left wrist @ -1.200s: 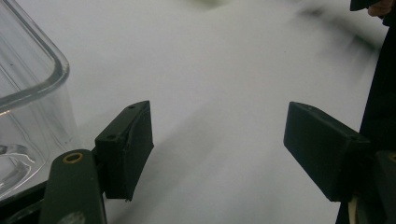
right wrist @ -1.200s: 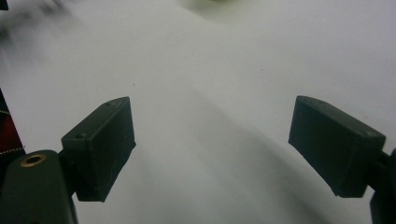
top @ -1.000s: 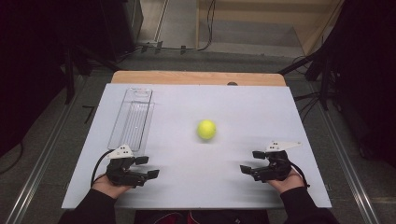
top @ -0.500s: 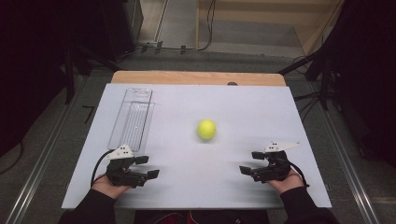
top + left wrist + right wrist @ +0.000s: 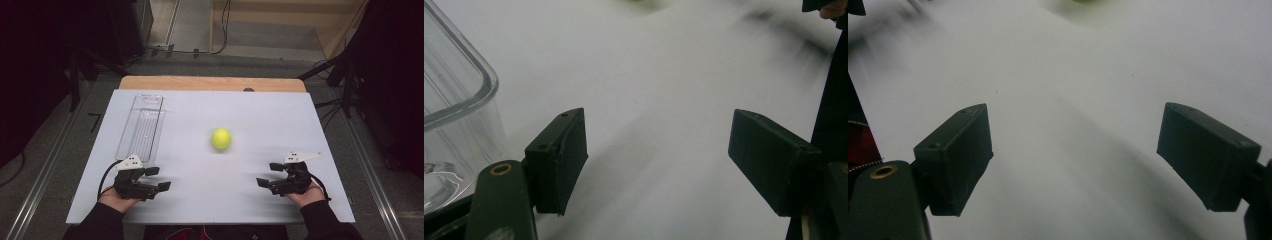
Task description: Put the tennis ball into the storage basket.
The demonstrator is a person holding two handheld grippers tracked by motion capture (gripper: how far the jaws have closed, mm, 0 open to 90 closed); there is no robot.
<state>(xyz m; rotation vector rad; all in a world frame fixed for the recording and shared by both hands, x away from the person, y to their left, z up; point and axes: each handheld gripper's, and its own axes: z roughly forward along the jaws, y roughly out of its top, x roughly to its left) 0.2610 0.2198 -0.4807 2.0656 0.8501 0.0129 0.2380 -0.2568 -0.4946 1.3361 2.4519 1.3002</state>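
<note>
A round yellow-green ball (image 5: 221, 139) with a fuzzy, matte look is sitting near the middle of the white table (image 5: 260, 115), free of any grip and well apart from both tools. It is lying between them and farther from the person than either. Its edge is peeking in as a blurred yellow-green smear at the top of the left gripper view (image 5: 640, 1) and of the right gripper view (image 5: 1085, 1).

The left gripper (image 5: 156, 179) is resting low at the near left of the table, its jaws standing wide apart with nothing between them; in its own view (image 5: 674, 160) the two black pads (image 5: 561, 157) are showing as blocky, flat-faced slabs over bare white surface. The right gripper (image 5: 268, 175) is lying at the near right, pointing inward, its jaws likewise spread and empty; its own view (image 5: 1088, 160) is showing the same blunt black pads (image 5: 958, 155).

A long, clear plastic tray (image 5: 142, 125), rectangular with rounded corners and a ribbed floor, is lying lengthwise at the left, its near end just beside the left gripper. Its glossy curved wall (image 5: 459, 95) is rising at the left of the left gripper view.

A strip of bare wood (image 5: 210, 83) is edging the far side of the table. Nothing is standing between either gripper and the ball
</note>
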